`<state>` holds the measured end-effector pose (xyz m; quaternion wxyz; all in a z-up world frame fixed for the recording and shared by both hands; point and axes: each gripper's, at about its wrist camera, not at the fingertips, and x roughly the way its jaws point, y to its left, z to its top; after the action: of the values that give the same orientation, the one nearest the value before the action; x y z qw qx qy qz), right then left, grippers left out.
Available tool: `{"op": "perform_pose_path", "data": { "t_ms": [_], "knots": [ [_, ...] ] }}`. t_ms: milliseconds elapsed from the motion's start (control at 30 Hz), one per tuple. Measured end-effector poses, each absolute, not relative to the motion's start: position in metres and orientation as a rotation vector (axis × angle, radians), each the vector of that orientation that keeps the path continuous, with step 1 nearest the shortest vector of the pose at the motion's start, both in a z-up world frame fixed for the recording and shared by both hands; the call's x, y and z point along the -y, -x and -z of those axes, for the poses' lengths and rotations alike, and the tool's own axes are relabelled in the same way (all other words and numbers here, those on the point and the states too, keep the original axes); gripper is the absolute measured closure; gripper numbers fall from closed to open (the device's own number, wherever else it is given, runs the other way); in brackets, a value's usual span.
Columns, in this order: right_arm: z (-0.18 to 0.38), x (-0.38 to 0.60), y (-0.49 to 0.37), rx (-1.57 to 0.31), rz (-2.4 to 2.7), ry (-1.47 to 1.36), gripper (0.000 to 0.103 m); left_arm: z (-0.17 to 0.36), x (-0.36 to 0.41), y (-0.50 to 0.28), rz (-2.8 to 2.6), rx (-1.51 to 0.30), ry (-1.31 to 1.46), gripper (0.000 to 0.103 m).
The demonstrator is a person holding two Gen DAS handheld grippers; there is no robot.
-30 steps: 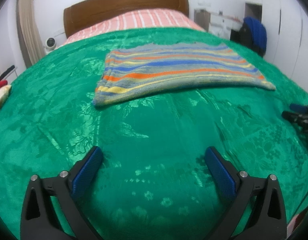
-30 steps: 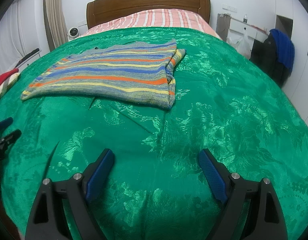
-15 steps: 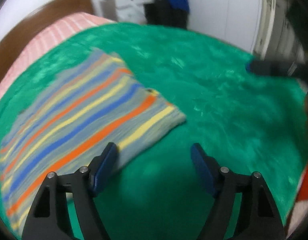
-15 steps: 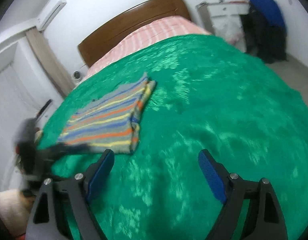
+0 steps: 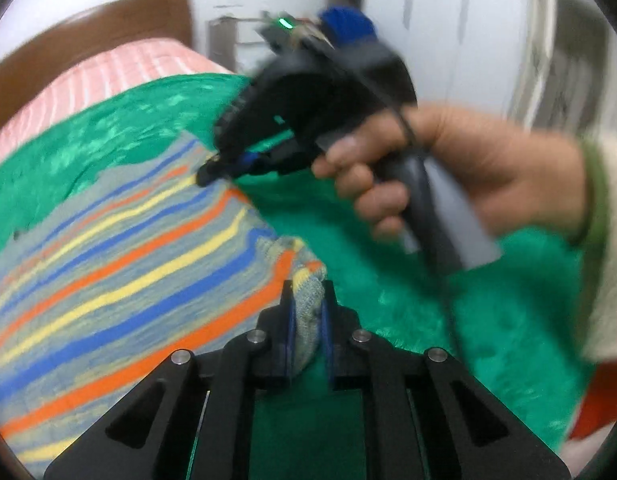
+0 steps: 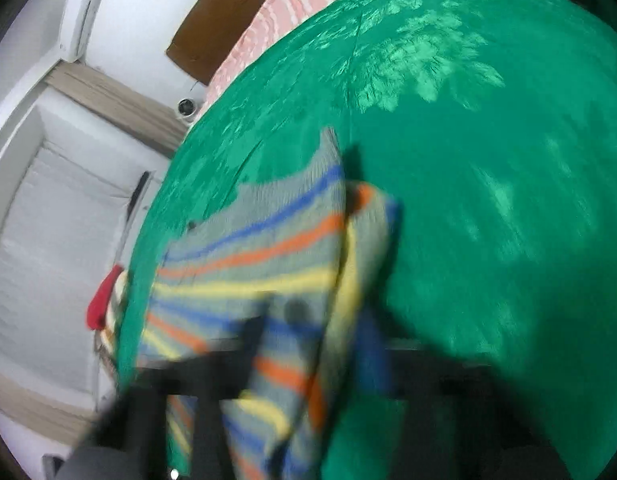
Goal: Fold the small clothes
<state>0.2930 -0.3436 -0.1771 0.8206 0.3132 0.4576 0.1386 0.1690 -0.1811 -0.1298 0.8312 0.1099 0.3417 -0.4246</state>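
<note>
We've got the striped knitted grey, blue, orange & yellow garment (image 5: 120,280) lying on the green patterned bedspread (image 5: 428,312), toward the bed's headboard end. Left tool (image 5: 306,316) is closing, pinching its near corner; right tool (image 5: 212,166) closing on the far corner. Both ends gripped, so the fold likely runs along the stripes.
</note>
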Motion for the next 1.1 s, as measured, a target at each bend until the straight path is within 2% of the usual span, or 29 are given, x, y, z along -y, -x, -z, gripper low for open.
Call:
{"op": "perform_pose_path", "data": {
  "t_ms": [133, 267, 367, 567, 733, 767, 800, 833, 867, 900, 1000, 1067, 1100],
  "knots": [
    [0.136, 0.311, -0.3, -0.908, -0.329, -0.59, 0.095, 0.102, 0.115, -0.186, 0.852, -0.716, -0.025, 0.094],
    [0.091, 0.24, -0.319, -0.881, -0.439, -0.513, 0.095, 0.083, 0.037, -0.197, 0.763, -0.699, 0.121, 0.094],
    [0.077, 0.177, -0.338, -0.889, -0.505, -0.462, 0.095, 0.083, -0.022, -0.201, 0.668, -0.708, 0.233, 0.094],
    [0.099, 0.056, -0.381, -0.986, -0.554, -0.369, 0.095, 0.111, -0.099, -0.22, 0.486, -0.757, 0.341, 0.094],
    [0.133, 0.006, -0.398, -1.021, -0.537, -0.379, 0.094, 0.126, -0.134, -0.229, 0.373, -0.779, 0.339, 0.093],
    [0.137, 0.002, -0.398, -1.012, -0.544, -0.395, 0.089, 0.128, -0.136, -0.228, 0.363, -0.792, 0.329, 0.087],
    [0.14, -0.002, -0.398, -1.004, -0.554, -0.404, 0.088, 0.13, -0.137, -0.227, 0.339, -0.821, 0.311, 0.068],
    [0.141, 0.001, -0.398, -1.003, -0.561, -0.42, 0.081, 0.132, -0.138, -0.228, 0.32, -0.841, 0.304, 0.054],
    [0.142, 0.004, -0.394, -1.001, -0.574, -0.455, 0.07, 0.132, -0.143, -0.224, 0.308, -0.847, 0.311, 0.034],
    [0.138, 0.01, -0.389, -0.985, -0.587, -0.482, 0.068, 0.13, -0.149, -0.217, 0.304, -0.825, 0.332, 0.028],
    [0.115, 0.032, -0.367, -0.905, -0.613, -0.472, 0.068, 0.121, -0.16, -0.204, 0.338, -0.765, 0.367, 0.028],
    [0.097, 0.051, -0.344, -0.872, -0.597, -0.374, 0.068, 0.117, -0.159, -0.203, 0.363, -0.752, 0.373, 0.029],
    [0.09, 0.058, -0.33, -0.859, -0.589, -0.306, 0.068, 0.114, -0.156, -0.208, 0.368, -0.753, 0.357, 0.032]
  ]
}}
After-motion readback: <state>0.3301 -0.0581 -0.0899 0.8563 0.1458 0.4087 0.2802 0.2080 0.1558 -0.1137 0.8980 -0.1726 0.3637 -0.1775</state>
